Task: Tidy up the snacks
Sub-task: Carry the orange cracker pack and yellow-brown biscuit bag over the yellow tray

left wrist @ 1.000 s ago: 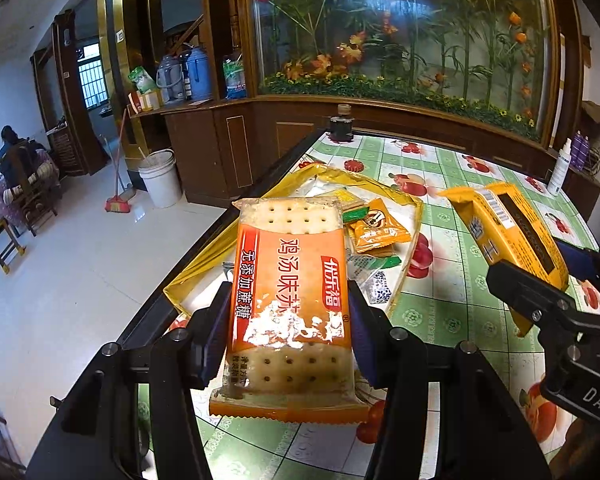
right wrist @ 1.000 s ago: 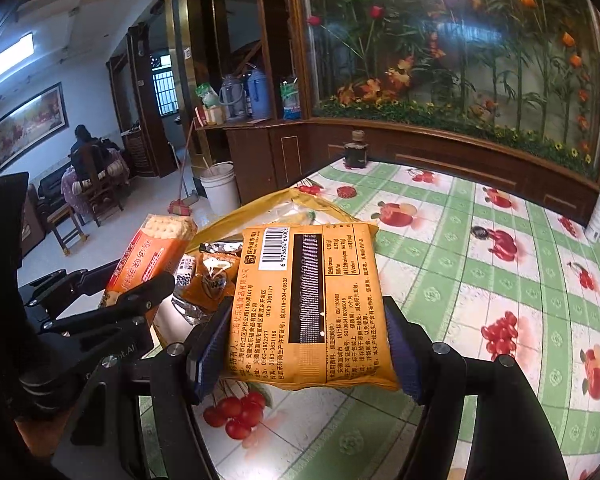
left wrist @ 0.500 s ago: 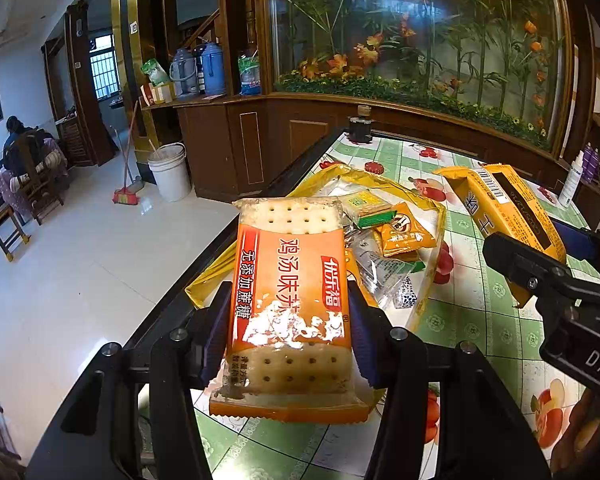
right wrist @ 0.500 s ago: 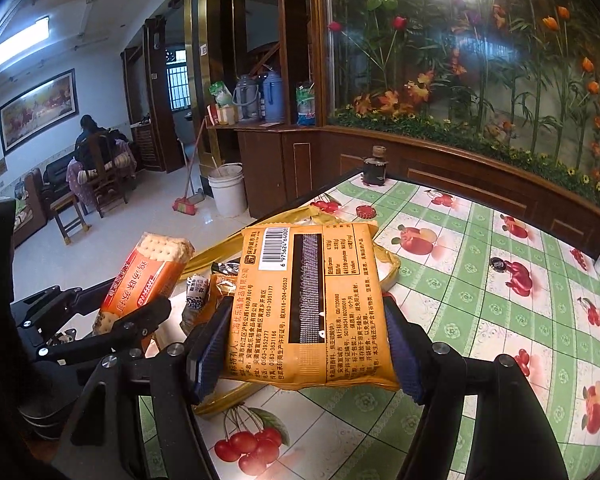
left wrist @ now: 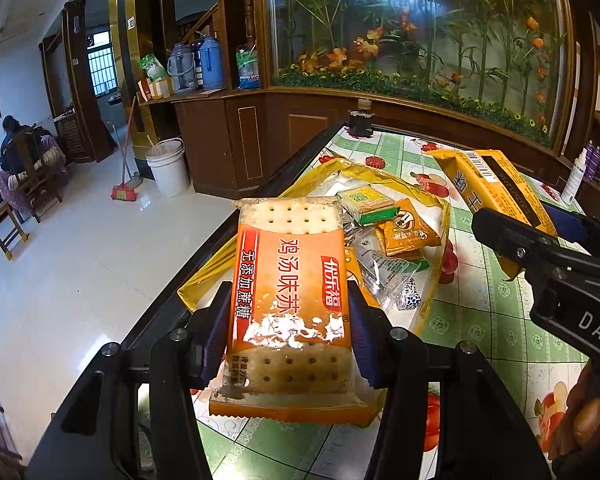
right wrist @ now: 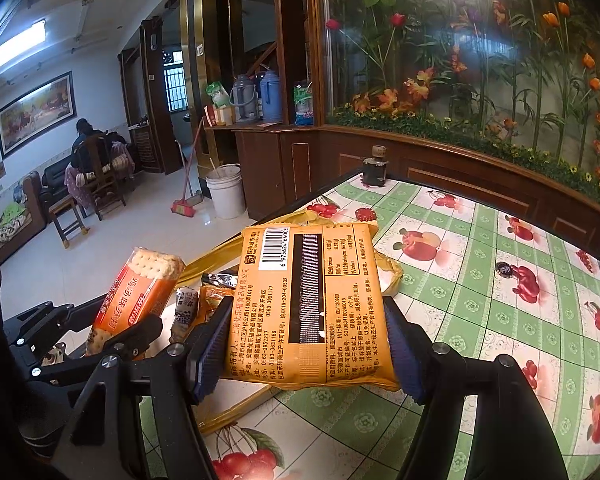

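Left hand-held gripper [left wrist: 288,336] clamped on an orange cracker pack [left wrist: 290,304], right hand-held gripper [right wrist: 306,344] clamped on a yellow snack pack [right wrist: 308,308], both held above a yellow bag [left wrist: 428,208] of small snacks on the green-checked table [right wrist: 500,320]

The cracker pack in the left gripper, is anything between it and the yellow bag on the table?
Nothing visible. The cracker pack hangs over the near edge of the open yellow bag, which holds only small snacks. The right gripper holds its orange pack off to the side.
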